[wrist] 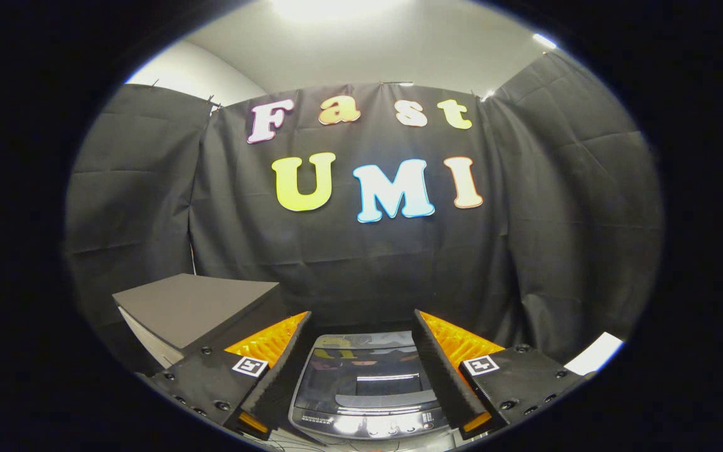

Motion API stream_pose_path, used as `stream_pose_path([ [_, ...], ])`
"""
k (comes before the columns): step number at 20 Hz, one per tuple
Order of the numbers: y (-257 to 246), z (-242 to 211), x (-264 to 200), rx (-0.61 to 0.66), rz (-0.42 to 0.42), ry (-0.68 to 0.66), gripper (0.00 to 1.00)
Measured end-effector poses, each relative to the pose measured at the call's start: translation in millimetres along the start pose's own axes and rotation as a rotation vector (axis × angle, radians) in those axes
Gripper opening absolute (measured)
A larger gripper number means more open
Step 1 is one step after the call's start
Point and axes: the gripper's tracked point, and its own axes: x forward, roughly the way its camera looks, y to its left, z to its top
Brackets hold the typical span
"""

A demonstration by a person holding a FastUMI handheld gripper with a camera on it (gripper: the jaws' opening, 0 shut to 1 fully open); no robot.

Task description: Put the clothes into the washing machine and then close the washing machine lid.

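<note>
A hand-held gripper (361,351) hovers above a top-loading washing machine (368,389) inside a booth draped in black cloth (361,263). Its two fingers (280,376) are spread wide apart and grip nothing; the gap between them frames the machine. The washing machine sits between and just beyond the fingers, below them, with its lid (366,370) lying flat and closed. The lid is dark and glossy, and it mirrors the lighting and colours of the booth above it. A control panel (371,425) with small buttons runs along the machine's near edge, closest to the hand-held gripper. No clothing can be made out on or around the machine from this angle. To the left of the left finger, and a little farther off, stands a box-like object with a flat dark top (195,307) and pale sides, its corner partly hidden behind that finger. To the right of the right finger, a small white flat surface (594,355) peeks out; what it belongs to cannot be told. A pale ceiling (361,44) with bright light spans the top of the booth.
</note>
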Motion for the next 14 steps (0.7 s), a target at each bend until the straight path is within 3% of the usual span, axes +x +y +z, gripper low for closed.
stream_pose_path([
  [5,2,11,-58,-0.019,-0.029,-0.030,0.97],
  [14,-7,35,-113,-0.007,-0.072,-0.081,0.97],
])
